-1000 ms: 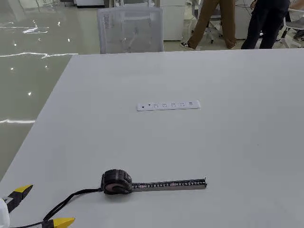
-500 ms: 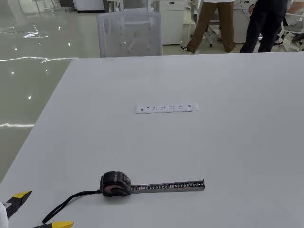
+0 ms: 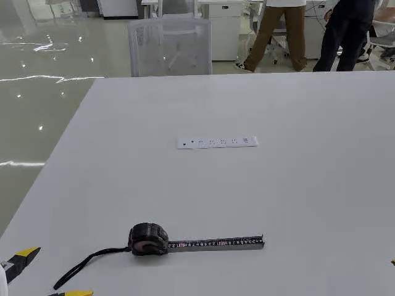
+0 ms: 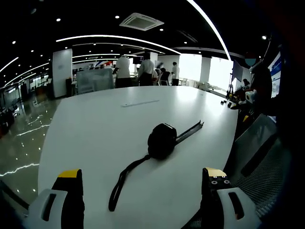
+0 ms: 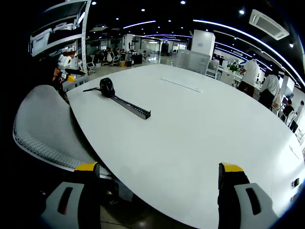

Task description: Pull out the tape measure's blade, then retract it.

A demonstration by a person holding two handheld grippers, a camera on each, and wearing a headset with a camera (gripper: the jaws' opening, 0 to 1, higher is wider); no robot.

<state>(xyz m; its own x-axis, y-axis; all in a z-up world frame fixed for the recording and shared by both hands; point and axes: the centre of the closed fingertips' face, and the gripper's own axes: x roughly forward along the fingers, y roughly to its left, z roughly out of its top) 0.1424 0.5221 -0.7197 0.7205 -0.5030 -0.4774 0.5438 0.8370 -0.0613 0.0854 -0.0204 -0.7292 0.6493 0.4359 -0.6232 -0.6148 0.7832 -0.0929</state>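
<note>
A black tape measure (image 3: 148,239) lies on the white table (image 3: 247,191) near its front edge. Its blade (image 3: 216,243) is pulled out flat to the right, and its black strap (image 3: 80,269) trails left. My left gripper (image 3: 48,274) is open at the table's near left corner, short of the strap's end and touching nothing. Along its jaws the case (image 4: 162,140) sits ahead, with the strap (image 4: 125,176) running back between the yellow fingertips (image 4: 70,174). My right gripper (image 5: 158,167) is open off the table's edge, far from the tape measure (image 5: 106,87) and the blade (image 5: 132,107).
A white power strip (image 3: 217,142) lies at mid-table. A grey mesh chair (image 3: 170,46) stands behind the far edge, and people (image 3: 281,31) stand beyond it. Another mesh chair back (image 5: 43,124) is close to the right gripper. Glossy floor lies to the left.
My left gripper has drawn back slightly toward the near left corner. The tape measure and its pulled-out blade have not moved; the head camera has tilted a little.
</note>
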